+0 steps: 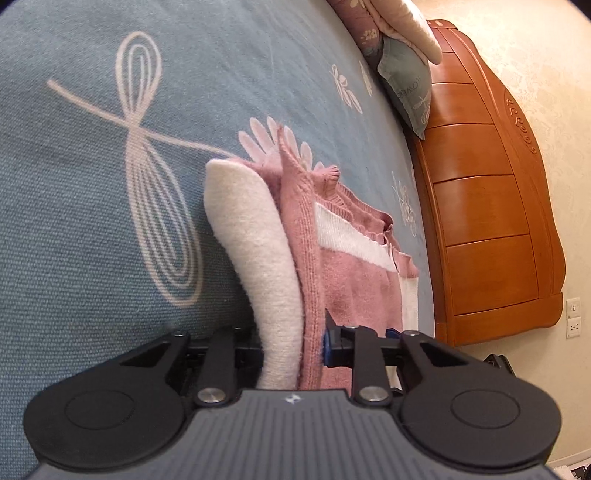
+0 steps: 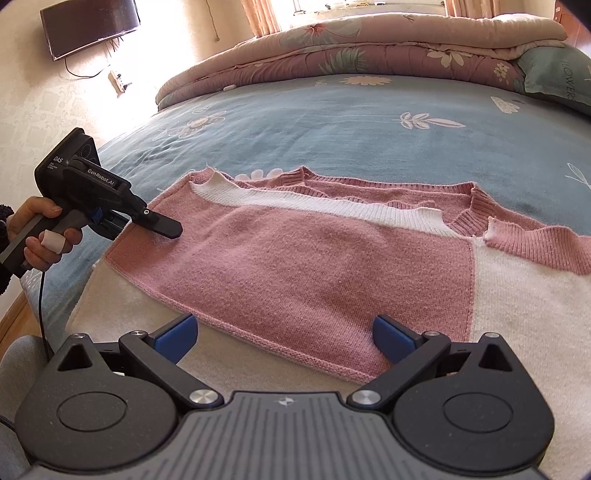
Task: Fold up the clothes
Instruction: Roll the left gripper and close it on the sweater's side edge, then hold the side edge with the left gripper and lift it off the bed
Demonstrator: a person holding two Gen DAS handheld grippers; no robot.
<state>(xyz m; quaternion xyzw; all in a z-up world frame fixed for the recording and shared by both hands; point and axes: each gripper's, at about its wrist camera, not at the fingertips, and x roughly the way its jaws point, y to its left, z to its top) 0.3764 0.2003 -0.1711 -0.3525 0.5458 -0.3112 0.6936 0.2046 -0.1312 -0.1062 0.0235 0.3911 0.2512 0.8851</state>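
A pink and white knitted sweater [image 2: 295,266] is lying spread across the near part of a bed covered by a blue-grey bedspread [image 2: 332,122] with pale flower prints. Its ribbed neckline is pointing toward the far right, and a folded pink panel is lying over the white lower part.

The left hand-held gripper [image 2: 162,229] is sitting at the left edge of the sweater, held by a person's hand [image 2: 44,236] with a white wrap on one finger. In the left wrist view its jaws are clenched on a bunched fold of the sweater [image 1: 291,295], pink and white layers standing up between the fingers.

The right hand-held gripper [image 2: 284,338] is hovering low over the near hem of the pink panel with its blue-padded fingers [image 2: 177,338] spread wide, grasping nothing.

At the far side of the bed a folded floral quilt [image 2: 351,48] is lying, with a grey-green pillow [image 2: 554,77] to its right. A wooden headboard [image 1: 487,206] is standing against the wall in the left wrist view, and a television [image 2: 88,26] is hanging on the far left wall.
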